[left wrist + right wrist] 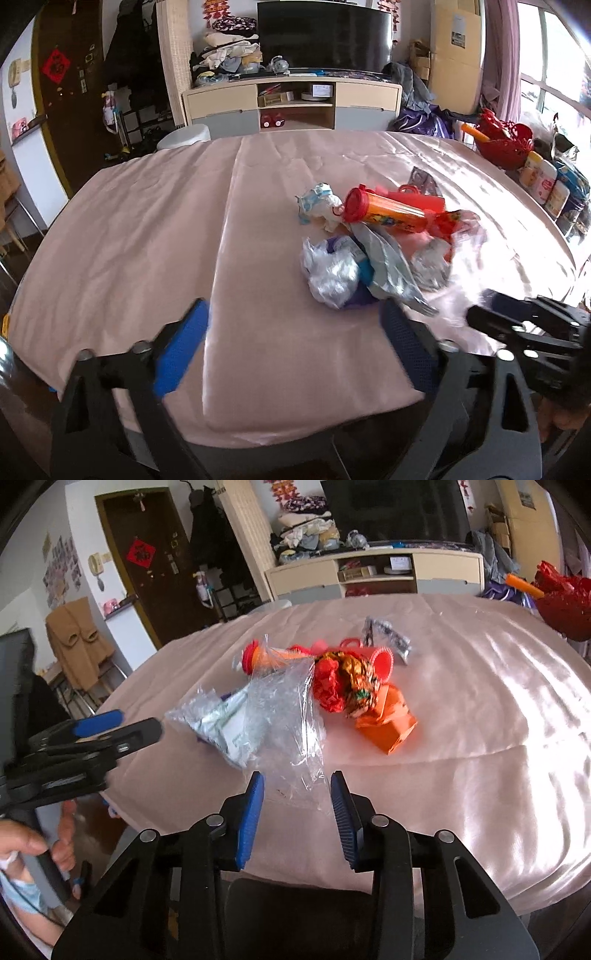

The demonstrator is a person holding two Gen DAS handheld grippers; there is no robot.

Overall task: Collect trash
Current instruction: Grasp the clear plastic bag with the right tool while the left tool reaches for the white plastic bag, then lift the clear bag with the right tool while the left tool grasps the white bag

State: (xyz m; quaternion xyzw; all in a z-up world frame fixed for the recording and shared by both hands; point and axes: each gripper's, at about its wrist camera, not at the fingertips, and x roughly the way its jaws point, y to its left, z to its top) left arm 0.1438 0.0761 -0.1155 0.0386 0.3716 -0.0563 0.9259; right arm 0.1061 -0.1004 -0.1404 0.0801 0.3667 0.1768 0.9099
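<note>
A heap of trash lies mid-table on the pink cloth (147, 229): an orange tube with a red cap (384, 216), a crumpled white tissue (319, 205), a silvery crumpled bag (330, 273), clear plastic wrap (284, 716), red-and-gold foil (343, 686), an orange paper box (388, 723) and a silver wrapper (388, 635). My left gripper (295, 306) stands open over bare cloth, just short of the silvery bag. My right gripper (297, 777) is half open. The near edge of the clear wrap lies between its tips, and the pads are not pressing on it.
A red basket (506, 144) and several jars (543, 181) crowd the table's right edge. A white stool (184, 136) and a TV cabinet (291, 103) stand beyond the far edge. A person's hand (22, 842) holds the left gripper's handle at lower left.
</note>
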